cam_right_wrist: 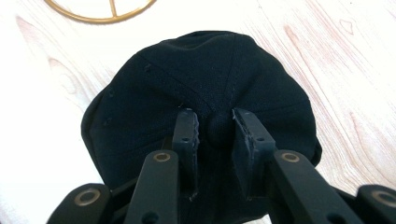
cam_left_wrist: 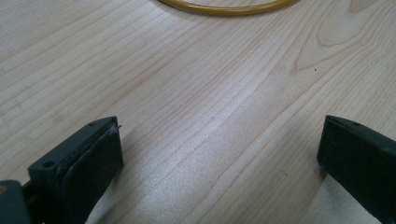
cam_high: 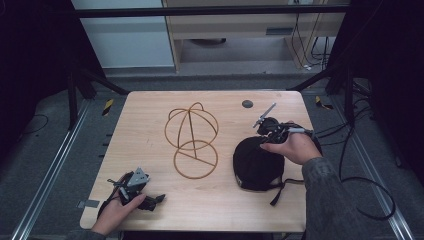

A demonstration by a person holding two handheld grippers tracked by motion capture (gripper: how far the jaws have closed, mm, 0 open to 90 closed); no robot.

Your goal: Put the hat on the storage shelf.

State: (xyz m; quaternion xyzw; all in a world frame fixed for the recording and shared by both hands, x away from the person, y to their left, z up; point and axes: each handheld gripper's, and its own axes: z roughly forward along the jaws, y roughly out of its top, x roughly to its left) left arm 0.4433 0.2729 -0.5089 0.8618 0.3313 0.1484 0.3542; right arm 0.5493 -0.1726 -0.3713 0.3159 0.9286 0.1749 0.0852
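Bare desk (cam_high: 145, 125) left of the wire stand (cam_high: 191, 140) — free passage; right of the stand, blocked by the black cap (cam_high: 257, 164).

The left hand (cam_high: 120, 207) comes in from the bottom edge and holds the left gripper (cam_high: 159, 198) low, near the front left corner; its jaws stand wide apart and point to the right. The right forearm (cam_high: 327, 200), in a grey sleeve, reaches forward on the right side, and the right hand (cam_high: 295, 147) holds the right gripper (cam_right_wrist: 215, 122) pointing down. Its jaws stand close together and pinch a fold of black cloth between them.
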